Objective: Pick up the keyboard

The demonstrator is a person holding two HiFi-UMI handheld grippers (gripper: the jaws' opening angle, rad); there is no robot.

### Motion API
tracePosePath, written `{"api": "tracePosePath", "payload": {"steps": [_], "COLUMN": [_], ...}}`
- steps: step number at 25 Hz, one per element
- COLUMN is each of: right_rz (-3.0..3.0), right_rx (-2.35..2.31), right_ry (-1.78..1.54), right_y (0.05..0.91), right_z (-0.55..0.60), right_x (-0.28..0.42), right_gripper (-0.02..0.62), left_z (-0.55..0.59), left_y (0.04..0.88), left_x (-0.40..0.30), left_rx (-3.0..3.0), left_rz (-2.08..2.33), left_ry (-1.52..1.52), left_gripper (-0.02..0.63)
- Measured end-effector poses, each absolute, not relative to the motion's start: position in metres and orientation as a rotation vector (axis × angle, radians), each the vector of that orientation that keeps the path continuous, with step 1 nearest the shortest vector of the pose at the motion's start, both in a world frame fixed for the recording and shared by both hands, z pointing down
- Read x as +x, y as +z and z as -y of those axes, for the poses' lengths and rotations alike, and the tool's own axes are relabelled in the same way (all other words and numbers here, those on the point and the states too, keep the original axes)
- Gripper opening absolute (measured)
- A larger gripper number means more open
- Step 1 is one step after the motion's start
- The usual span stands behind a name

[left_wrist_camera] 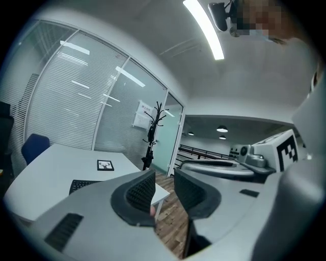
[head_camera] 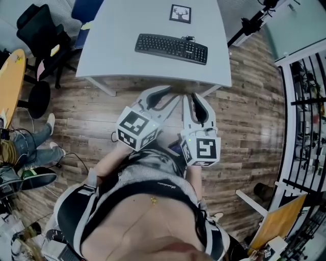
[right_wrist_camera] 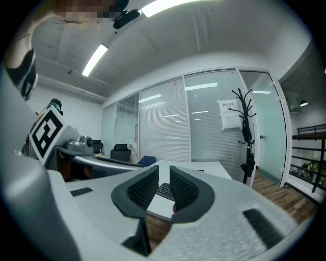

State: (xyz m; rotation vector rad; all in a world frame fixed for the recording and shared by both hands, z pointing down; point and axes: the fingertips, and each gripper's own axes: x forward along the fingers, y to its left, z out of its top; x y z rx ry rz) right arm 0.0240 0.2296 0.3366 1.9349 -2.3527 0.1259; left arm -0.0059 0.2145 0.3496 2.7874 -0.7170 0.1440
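A black keyboard (head_camera: 171, 48) lies near the front edge of a white table (head_camera: 117, 46), in front of me and out of reach of both grippers. Both grippers hang over the wooden floor short of the table and point at it. My left gripper (head_camera: 164, 97) is open with a small gap and nothing between its jaws; its own view shows the keyboard (left_wrist_camera: 81, 185) low at the left. My right gripper (head_camera: 196, 98) is shut and empty, and part of the keyboard (right_wrist_camera: 164, 189) shows in the slit between its pads.
A small framed picture (head_camera: 180, 14) lies on the table behind the keyboard. A black office chair (head_camera: 41, 30) and a yellow table (head_camera: 10, 76) stand at the left, with a seated person's legs (head_camera: 28, 145) below. A black tripod (head_camera: 249, 23) and metal racks (head_camera: 305, 102) stand at the right.
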Motion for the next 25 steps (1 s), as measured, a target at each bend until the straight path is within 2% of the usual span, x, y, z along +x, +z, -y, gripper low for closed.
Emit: {"api": "tracePosePath", "payload": {"steps": [25], "right_rz": [2.362], "right_rx": [1.875], "right_ry": [0.14], "right_y": [0.346], "right_z": [-0.152], "right_x": [-0.008], "right_gripper": [0.069], "left_z": [-0.138], "left_y": [0.359], "left_x": [-0.049], "left_rx": [2.72], "left_rz": [0.776], "left_ry": [0.078], "left_gripper": [0.103]}}
